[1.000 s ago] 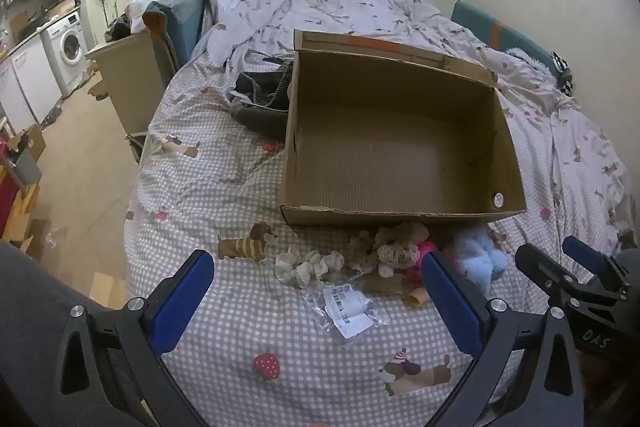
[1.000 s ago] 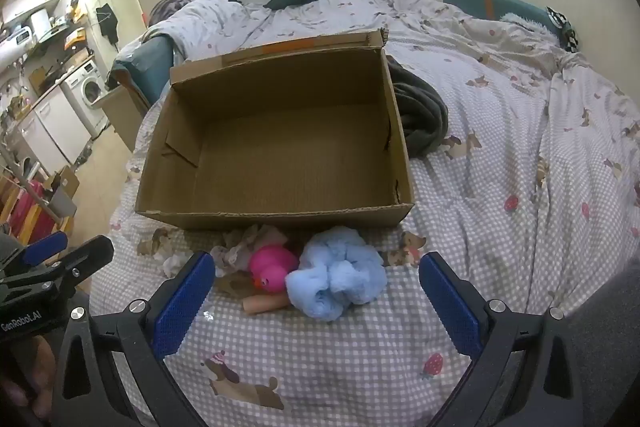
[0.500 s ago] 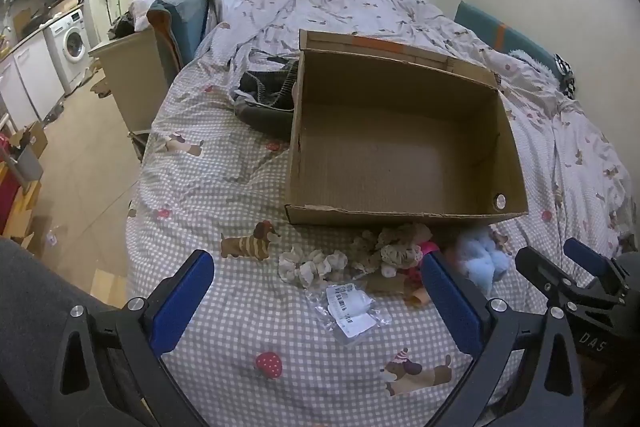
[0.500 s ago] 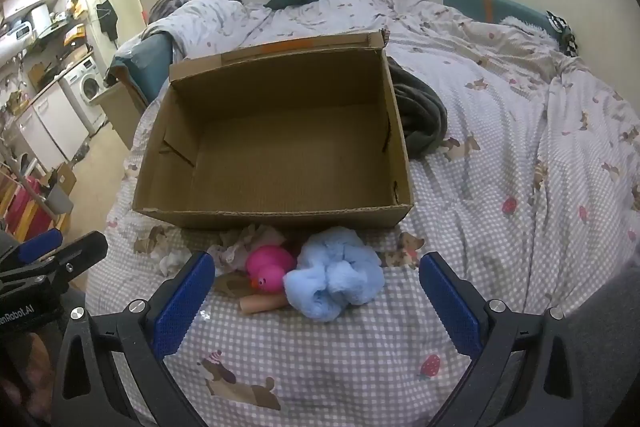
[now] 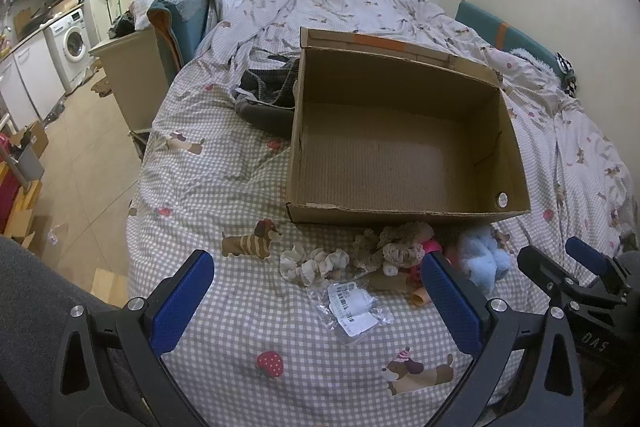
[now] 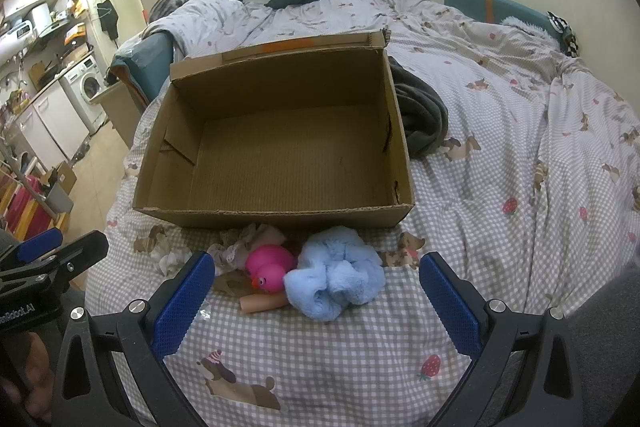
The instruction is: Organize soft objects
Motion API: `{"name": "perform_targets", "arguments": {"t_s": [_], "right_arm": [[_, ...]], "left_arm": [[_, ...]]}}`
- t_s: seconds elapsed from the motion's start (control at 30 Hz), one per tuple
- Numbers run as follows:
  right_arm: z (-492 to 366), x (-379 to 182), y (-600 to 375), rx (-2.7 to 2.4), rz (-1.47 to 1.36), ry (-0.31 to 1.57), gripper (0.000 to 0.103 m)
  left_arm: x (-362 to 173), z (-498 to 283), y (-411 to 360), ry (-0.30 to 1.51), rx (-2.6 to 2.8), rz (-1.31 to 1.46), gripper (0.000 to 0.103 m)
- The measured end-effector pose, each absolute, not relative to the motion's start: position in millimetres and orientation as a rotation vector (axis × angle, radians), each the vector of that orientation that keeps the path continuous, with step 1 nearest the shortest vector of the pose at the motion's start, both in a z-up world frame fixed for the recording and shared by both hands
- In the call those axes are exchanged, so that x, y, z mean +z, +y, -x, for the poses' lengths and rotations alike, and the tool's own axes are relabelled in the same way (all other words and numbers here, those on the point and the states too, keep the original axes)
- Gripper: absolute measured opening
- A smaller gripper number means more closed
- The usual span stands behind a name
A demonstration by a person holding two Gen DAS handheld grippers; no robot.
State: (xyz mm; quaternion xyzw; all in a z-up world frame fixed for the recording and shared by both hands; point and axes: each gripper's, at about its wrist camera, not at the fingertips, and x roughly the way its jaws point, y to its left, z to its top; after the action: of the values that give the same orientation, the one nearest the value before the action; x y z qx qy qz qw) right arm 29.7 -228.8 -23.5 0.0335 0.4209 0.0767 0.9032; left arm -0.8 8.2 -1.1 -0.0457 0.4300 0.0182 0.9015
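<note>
Lying between the right gripper's (image 6: 316, 297) spread fingers (image 6: 182, 301): blue scrunchie (image 6: 338, 281).

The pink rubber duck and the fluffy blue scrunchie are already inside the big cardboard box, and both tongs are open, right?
Not quite. The open brown cardboard box has nothing in it. The pink rubber duck and the fluffy light-blue scrunchie lie on the checked bed cover just in front of the box, as the right wrist view shows. The left tongs and right tongs are both open.
</note>
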Motion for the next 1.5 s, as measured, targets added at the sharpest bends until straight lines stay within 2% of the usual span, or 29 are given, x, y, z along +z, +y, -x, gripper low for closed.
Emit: {"name": "perform_targets", "arguments": {"t_s": [1.5], "right_arm": [[-30.3,-24.6,-228.5,0.159,-0.068,0.873,0.103]], "left_arm": [[-5.1,2.5,9.0,0.898,0.04,0.098,0.103]]}}
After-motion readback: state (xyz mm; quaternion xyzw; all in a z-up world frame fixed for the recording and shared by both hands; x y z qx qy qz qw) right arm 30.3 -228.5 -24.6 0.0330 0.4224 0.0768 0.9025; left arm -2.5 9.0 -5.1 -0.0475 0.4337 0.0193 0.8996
